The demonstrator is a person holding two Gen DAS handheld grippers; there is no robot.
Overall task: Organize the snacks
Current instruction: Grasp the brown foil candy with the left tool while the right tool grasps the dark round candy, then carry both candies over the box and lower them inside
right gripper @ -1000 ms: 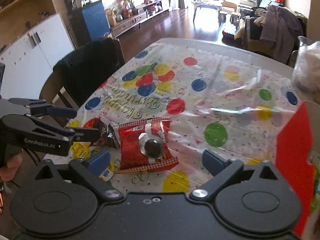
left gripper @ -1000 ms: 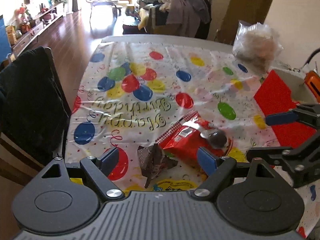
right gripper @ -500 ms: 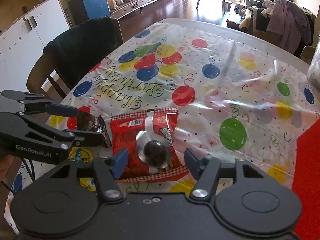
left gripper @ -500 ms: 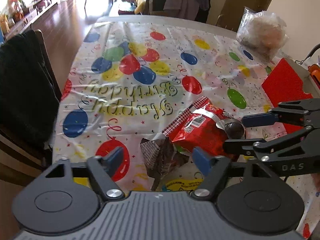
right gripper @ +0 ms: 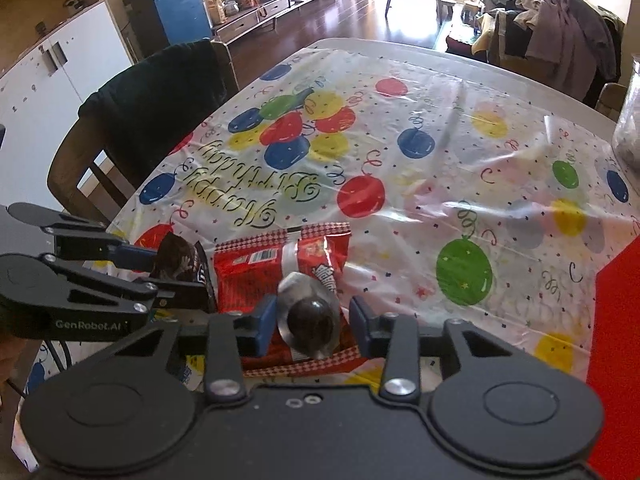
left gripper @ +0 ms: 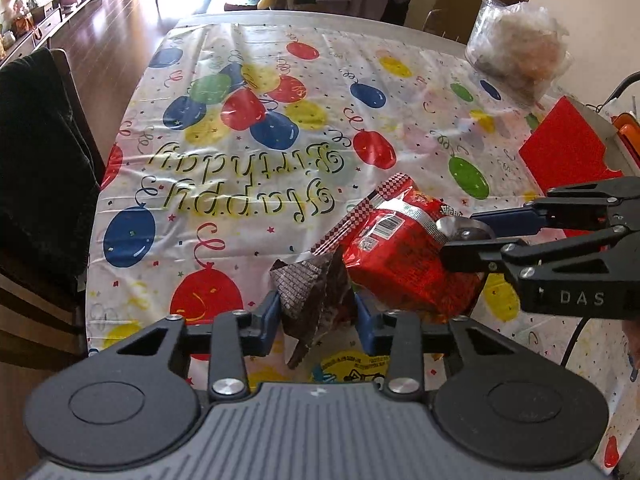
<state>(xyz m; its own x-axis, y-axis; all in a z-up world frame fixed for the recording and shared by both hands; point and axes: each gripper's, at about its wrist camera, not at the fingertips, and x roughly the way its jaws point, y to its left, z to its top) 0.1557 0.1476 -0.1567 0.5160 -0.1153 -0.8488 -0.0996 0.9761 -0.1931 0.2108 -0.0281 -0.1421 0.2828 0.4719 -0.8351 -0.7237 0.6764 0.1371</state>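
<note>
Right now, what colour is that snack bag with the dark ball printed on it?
Red, with a checked band at its ends; the snack bag shows best in the right wrist view.

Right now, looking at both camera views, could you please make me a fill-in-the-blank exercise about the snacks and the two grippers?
1. The left gripper is around a ____ wrapper.
2. The right gripper is closing on the ____ bag.
3. The tablecloth reads "Happy ____".
4. A chair draped in ____ cloth stands beside the table.

Missing words: brown; red; Birthday; black
</note>
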